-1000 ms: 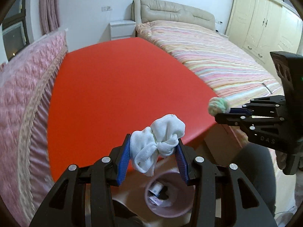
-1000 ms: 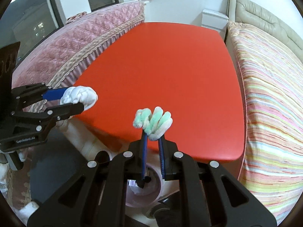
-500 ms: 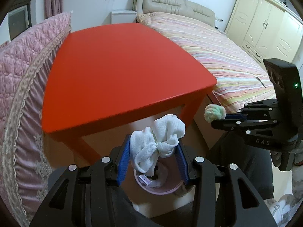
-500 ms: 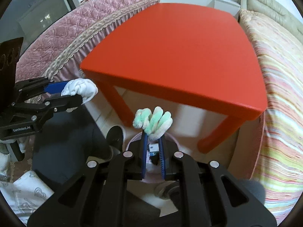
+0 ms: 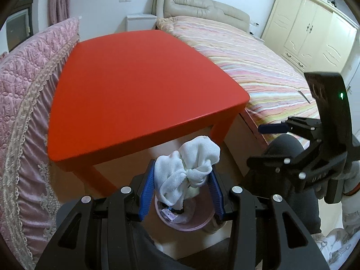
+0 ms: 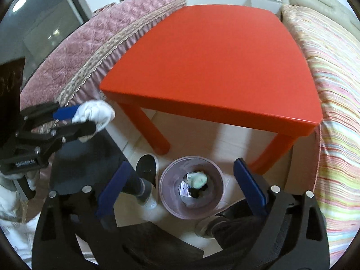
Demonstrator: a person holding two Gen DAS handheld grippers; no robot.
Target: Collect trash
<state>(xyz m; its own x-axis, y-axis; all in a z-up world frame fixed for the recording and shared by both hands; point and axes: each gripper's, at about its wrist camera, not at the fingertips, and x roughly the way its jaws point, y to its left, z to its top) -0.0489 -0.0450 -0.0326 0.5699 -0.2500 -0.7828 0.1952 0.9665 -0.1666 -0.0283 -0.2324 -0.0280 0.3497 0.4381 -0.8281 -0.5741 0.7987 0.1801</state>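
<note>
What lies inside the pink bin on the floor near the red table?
Inside the pink bin lie a pale green wad, a printed wrapper and something dark. Whatever sits beneath them is covered.

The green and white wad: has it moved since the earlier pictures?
Yes. The green and white wad has dropped from between the opening right gripper jaws into the pink bin, below the red table.
</note>
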